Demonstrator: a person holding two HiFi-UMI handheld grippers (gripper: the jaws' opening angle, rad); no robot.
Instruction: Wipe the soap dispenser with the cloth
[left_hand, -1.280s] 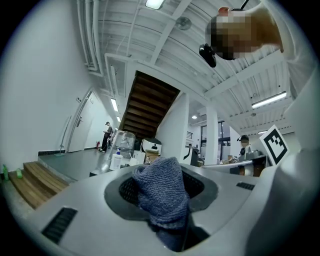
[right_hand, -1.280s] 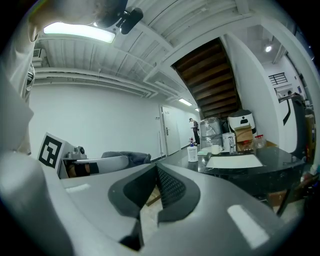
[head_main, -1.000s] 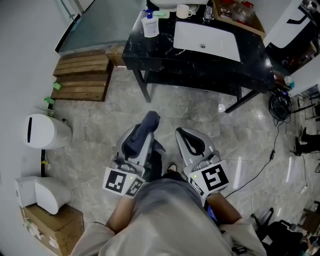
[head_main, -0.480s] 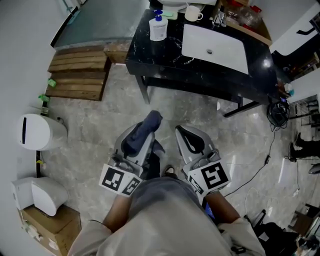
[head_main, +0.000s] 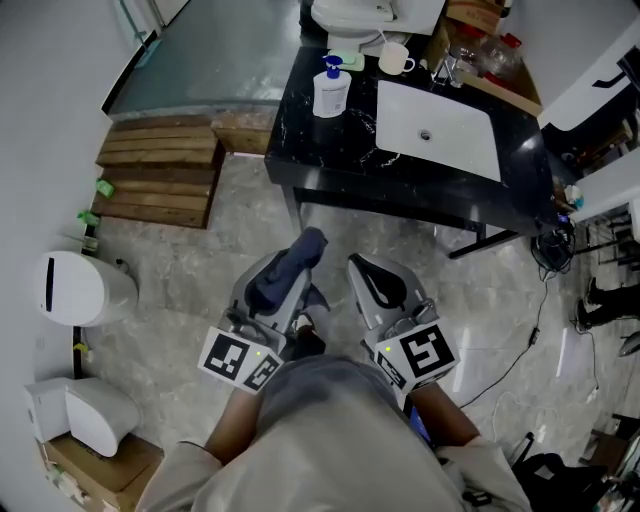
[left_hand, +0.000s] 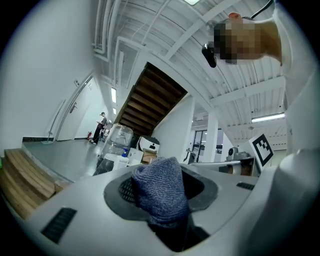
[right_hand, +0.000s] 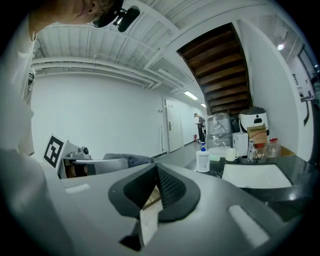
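Observation:
The soap dispenser (head_main: 331, 90) is a white bottle with a blue pump on the far left part of the black counter (head_main: 330, 145); it shows small in the right gripper view (right_hand: 202, 160) and the left gripper view (left_hand: 122, 159). My left gripper (head_main: 300, 252) is shut on a dark blue cloth (head_main: 285, 268), which bulges out between its jaws (left_hand: 161, 192). My right gripper (head_main: 362, 272) is shut and holds nothing (right_hand: 154, 197). Both are held side by side over the floor, well short of the counter.
A white sink basin (head_main: 440, 128) is set in the counter, with a white mug (head_main: 395, 59) and a tap (head_main: 447, 66) behind it. Wooden steps (head_main: 160, 170) lie at the left. A white bin (head_main: 75, 288) and a cardboard box (head_main: 95, 470) stand by the left wall. Cables (head_main: 545, 300) trail at the right.
The counter, sink and dispenser have shifted down and nearer in the head view as I moved toward them. Both grippers keep their places side by side, the cloth still held.

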